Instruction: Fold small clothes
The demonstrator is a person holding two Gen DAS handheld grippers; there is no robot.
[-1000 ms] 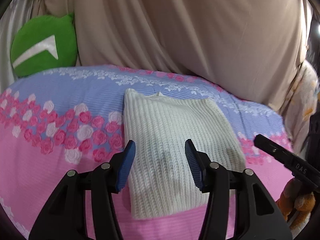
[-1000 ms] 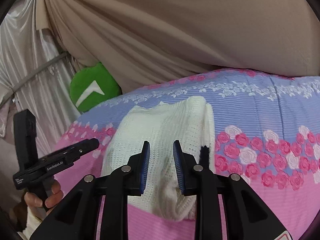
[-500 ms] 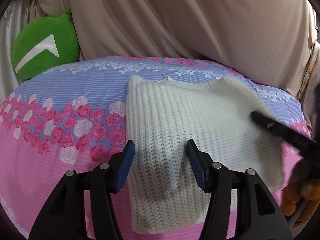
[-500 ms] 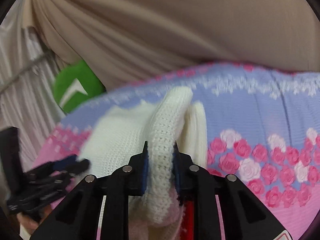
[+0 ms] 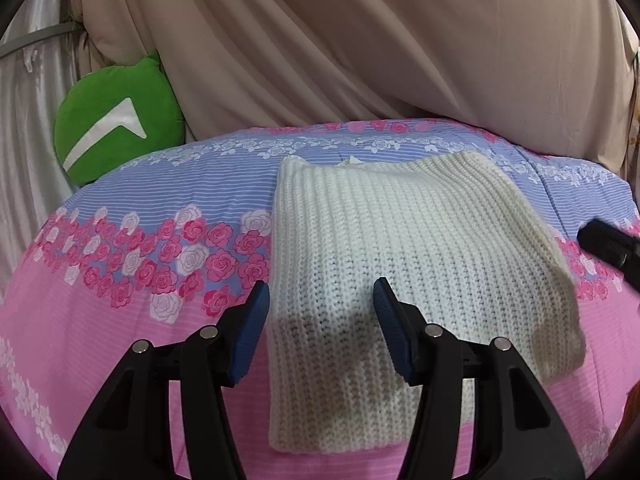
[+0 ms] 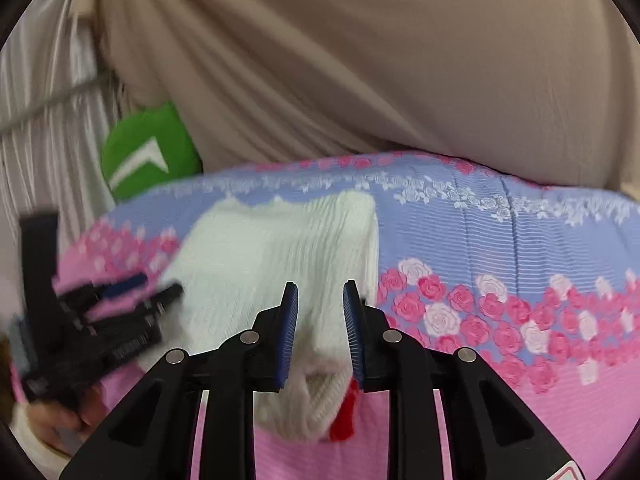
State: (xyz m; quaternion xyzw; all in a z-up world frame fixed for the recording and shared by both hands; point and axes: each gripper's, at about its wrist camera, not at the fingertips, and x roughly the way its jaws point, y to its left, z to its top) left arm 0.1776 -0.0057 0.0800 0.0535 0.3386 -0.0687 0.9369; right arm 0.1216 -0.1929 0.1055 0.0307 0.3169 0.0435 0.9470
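Sweater (image 5: 400,256) lies folded on the floral bedspread (image 5: 152,208) under our left gripper (image 5: 318,328), jaws apart above it. Our right gripper (image 6: 320,332) is opening, pads flanking the sweater's right edge.

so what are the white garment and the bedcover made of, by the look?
White garment: chunky rib-knit, probably wool or acrylic, matte; raised stitch columns show. Bedcover: thin printed woven cloth, likely cotton or polyester; flat rose print, slight sheen.
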